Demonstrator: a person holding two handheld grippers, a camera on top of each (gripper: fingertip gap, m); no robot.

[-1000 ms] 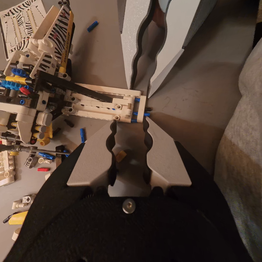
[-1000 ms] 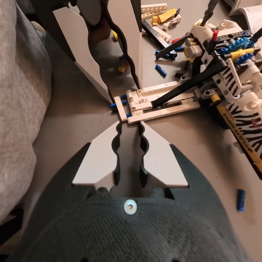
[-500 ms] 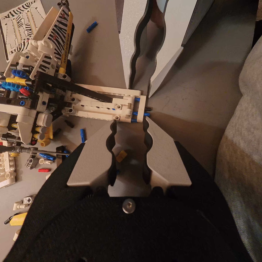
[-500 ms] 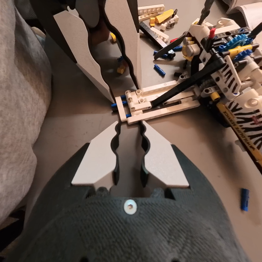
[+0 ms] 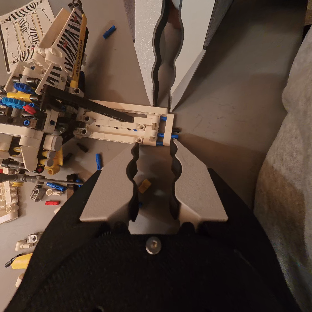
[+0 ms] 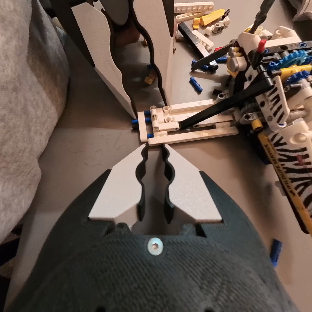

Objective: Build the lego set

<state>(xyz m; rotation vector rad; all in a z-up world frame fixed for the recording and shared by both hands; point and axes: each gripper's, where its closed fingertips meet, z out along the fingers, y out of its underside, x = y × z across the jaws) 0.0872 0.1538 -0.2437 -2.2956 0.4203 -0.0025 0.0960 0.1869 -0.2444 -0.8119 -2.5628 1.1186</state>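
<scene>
1. Loose parts litter the grey table (image 5: 219,94): a blue pin (image 5: 109,32) beyond the model, another blue pin (image 5: 98,158) near the left gripper's finger, a red pin (image 5: 52,202), and a yellow piece (image 5: 144,185) lying on the table between the left gripper's fingers.
2. A zebra-striped sticker sheet (image 5: 20,33) lies at the far left; a grey fabric cushion (image 5: 290,152) borders the table on the other side.
3. The lego model (image 5: 50,104) sits on the table, white with zebra-striped panels, blue gears and a black blade.
4. Its white tail frame (image 5: 128,125) lies flat, ending in a white cross beam (image 5: 168,129) held on blue pins.
5. The left gripper (image 5: 154,145) is spread wide, holding nothing, its tips touching or just short of the frame's end.
6. The right gripper (image 6: 155,146) faces it from the opposite side, also parted and empty, tips at the frame's corner.
7. Bare table lies between the cross beam and the cushion.
</scene>
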